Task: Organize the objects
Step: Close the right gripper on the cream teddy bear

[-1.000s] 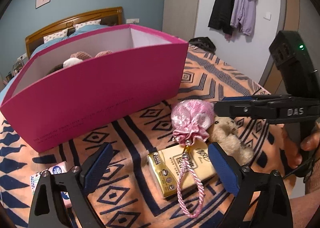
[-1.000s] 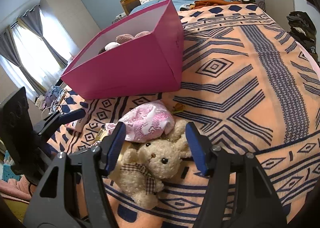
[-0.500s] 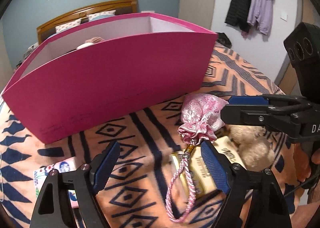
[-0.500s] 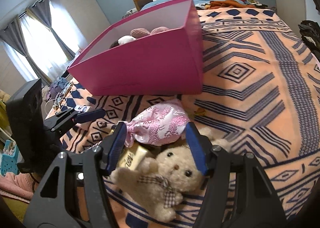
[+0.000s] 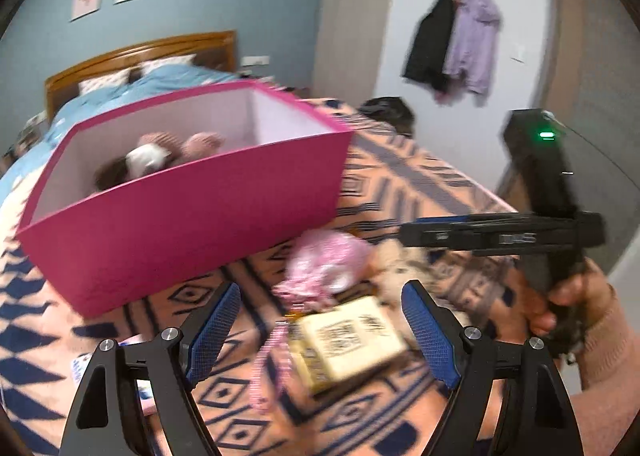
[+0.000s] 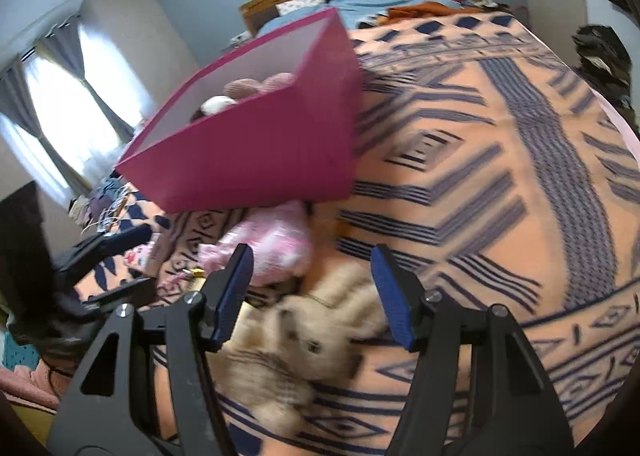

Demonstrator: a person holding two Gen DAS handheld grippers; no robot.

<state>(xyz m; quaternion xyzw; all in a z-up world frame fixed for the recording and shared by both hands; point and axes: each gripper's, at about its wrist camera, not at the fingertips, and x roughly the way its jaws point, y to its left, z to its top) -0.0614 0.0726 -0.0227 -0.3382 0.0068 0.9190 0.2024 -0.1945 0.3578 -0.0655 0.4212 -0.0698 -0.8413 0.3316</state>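
Item: my left tongs (image 5: 320, 330). Arms apart, gripping nothing. Between the blue pads and a little beyond them lies a cream packet (image 5: 352, 340) with dark print, flat on the patterned blanket (image 5: 420, 176). A pink cord (image 5: 269, 360) trails down from the pink pouch (image 5: 328, 262) and passes inside the left pad, touching neither pad as far as the blur lets me judge.

Item: my right tongs (image 6: 312, 292). Arms apart, clamped on nothing. The plush bear (image 6: 304, 340) lies on the blanket directly under and between the pads, its head near the middle of the gap, its body running toward the lower left. Whether a pad brushes its fur I cannot tell; the picture is smeared.

Item: pink pouch. On the blanket just ahead of both tongs, beside the bear and just short of the box's near wall.

Item: pink box (image 5: 180, 216). Open top, standing on the blanket beyond the pouch, well ahead of both tongs. Inside, soft toys (image 5: 160, 154) in pink, white and brown, seen over the rim.

Item: small printed pack (image 5: 80, 366). On the blanket outside my left tongs' left arm, partly hidden by it.

Item: my right hand (image 5: 560, 296), wrapped round the right tongs' handle, seen from the left camera.
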